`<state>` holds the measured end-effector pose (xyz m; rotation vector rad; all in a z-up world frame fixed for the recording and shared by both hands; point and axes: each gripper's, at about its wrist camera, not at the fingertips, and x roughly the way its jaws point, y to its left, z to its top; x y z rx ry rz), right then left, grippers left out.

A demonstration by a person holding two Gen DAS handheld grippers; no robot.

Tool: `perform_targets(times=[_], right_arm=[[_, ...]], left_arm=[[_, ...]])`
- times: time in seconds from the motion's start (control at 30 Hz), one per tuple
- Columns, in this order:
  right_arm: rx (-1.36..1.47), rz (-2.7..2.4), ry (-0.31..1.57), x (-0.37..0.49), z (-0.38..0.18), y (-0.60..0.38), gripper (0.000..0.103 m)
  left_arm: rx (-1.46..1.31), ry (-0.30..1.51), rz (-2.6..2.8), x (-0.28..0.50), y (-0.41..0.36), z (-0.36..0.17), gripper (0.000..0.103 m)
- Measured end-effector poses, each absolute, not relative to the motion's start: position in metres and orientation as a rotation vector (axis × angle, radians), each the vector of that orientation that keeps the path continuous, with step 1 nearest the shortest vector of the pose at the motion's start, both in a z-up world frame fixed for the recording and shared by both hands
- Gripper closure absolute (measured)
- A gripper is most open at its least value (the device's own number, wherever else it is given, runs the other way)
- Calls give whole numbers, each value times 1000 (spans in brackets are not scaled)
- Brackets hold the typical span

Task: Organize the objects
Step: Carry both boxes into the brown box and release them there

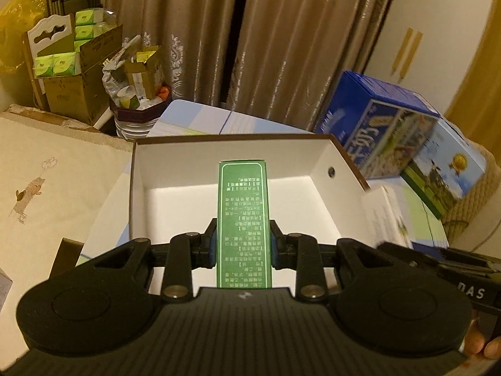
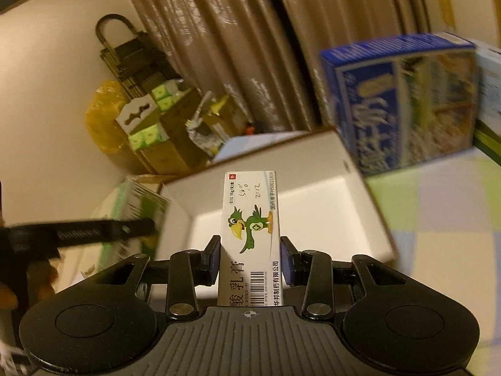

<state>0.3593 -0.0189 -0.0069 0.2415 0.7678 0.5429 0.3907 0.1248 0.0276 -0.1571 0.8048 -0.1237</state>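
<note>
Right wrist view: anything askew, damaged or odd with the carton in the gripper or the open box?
Nothing stands out. The white parrot carton sits straight in the right gripper, undamaged, over the open white box, which looks intact. Motion blur smears the blue box behind.

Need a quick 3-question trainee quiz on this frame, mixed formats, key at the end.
1. True or false: the left tongs are shut on a green carton.
2. What is printed on the white carton held in the right tongs? A) a parrot B) a fish C) a flower
3. Fill in: both cartons are held above an open white ___.

Key: 1 true; 2 A; 3 box, which looks empty in the parts that show.
</note>
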Motion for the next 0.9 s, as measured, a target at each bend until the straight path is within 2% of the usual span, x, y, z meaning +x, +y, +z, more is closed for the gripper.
perform_targets(times=[0.3, 0.63, 0.9], right_arm=[[184, 532, 799, 423, -33, 22, 68], [114, 452, 977, 459, -100, 22, 67], [119, 418, 1021, 470, -110, 9, 67]], left_arm=[[-217, 872, -66, 443, 119, -2, 78], [-255, 997, -44, 473, 102, -58, 78], [-290, 1041, -60, 481, 95, -82, 78]])
